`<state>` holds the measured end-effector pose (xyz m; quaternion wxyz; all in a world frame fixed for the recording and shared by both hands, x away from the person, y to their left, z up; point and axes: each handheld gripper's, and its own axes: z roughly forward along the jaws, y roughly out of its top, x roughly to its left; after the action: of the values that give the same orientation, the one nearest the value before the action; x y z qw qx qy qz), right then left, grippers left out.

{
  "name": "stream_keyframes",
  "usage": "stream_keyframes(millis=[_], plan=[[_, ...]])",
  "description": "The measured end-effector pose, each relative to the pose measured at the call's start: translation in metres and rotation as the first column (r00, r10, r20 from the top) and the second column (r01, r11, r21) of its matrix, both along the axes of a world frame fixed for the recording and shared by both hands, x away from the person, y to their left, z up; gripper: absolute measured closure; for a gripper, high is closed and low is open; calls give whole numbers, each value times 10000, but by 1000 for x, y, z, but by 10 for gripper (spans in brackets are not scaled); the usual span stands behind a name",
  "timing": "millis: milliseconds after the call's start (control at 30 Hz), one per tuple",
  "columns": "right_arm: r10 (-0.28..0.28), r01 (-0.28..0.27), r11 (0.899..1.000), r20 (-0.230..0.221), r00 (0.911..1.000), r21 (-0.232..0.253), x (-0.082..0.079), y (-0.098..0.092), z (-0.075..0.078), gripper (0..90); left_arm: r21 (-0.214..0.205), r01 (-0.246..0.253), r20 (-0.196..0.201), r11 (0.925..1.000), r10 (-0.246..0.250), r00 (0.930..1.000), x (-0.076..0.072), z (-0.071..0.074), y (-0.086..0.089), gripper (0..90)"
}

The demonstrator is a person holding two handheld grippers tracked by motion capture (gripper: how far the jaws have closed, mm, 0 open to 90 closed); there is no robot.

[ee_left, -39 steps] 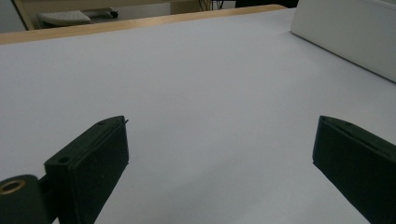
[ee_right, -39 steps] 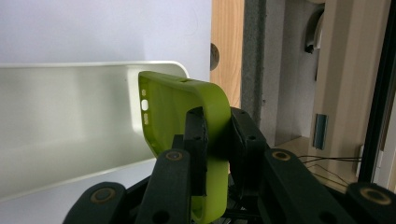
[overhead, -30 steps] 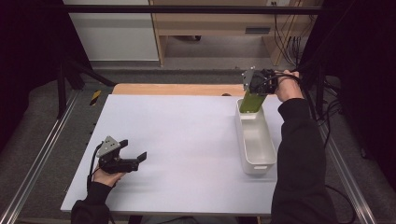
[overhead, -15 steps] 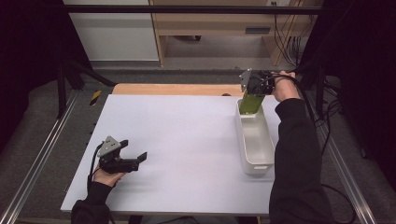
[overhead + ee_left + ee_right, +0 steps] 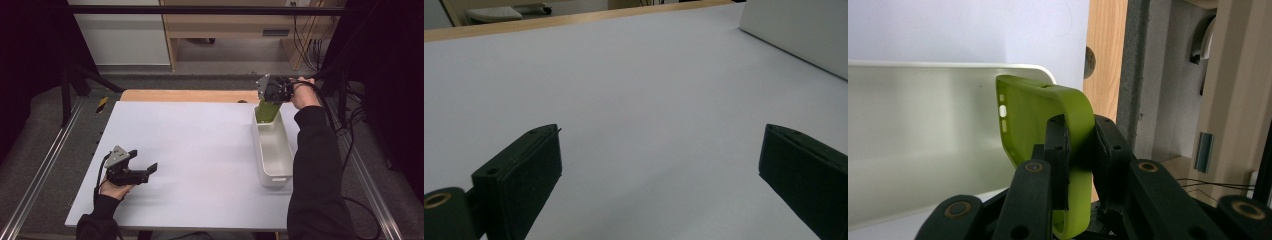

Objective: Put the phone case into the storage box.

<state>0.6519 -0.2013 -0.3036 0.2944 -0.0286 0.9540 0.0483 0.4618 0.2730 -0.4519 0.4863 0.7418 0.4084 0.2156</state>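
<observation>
Right gripper (image 5: pixel 267 102) clamped on the edge of a green phone case (image 5: pixel 266 111), jaws pinched on one side wall. Case held upright over the far end of the white bin (image 5: pixel 274 150), lower end dipping inside the bin's rim; whether touching the bin floor, cannot tell. Bin lying lengthwise along the right side of the table (image 5: pixel 200 135), otherwise bare inside. Beyond the bin's far end, a wooden strip (image 5: pixel 185 95) along the table's far edge, with a dark round mark (image 5: pixel 1089 62) on it just past the bin's corner. Left gripper (image 5: pixel 145 172) well apart from the bin, low over the near left of the table, jaws spread wide with nothing between them. Bare tabletop between it and the bin wall.
</observation>
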Motion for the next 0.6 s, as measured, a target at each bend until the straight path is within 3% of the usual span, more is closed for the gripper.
stream_keyframes(millis=[600], plan=[[-3,-4,9997,-245,9997,-258,11,5,-11,786,15,7,-55,10000,-7,10000,1,-1,0,30]])
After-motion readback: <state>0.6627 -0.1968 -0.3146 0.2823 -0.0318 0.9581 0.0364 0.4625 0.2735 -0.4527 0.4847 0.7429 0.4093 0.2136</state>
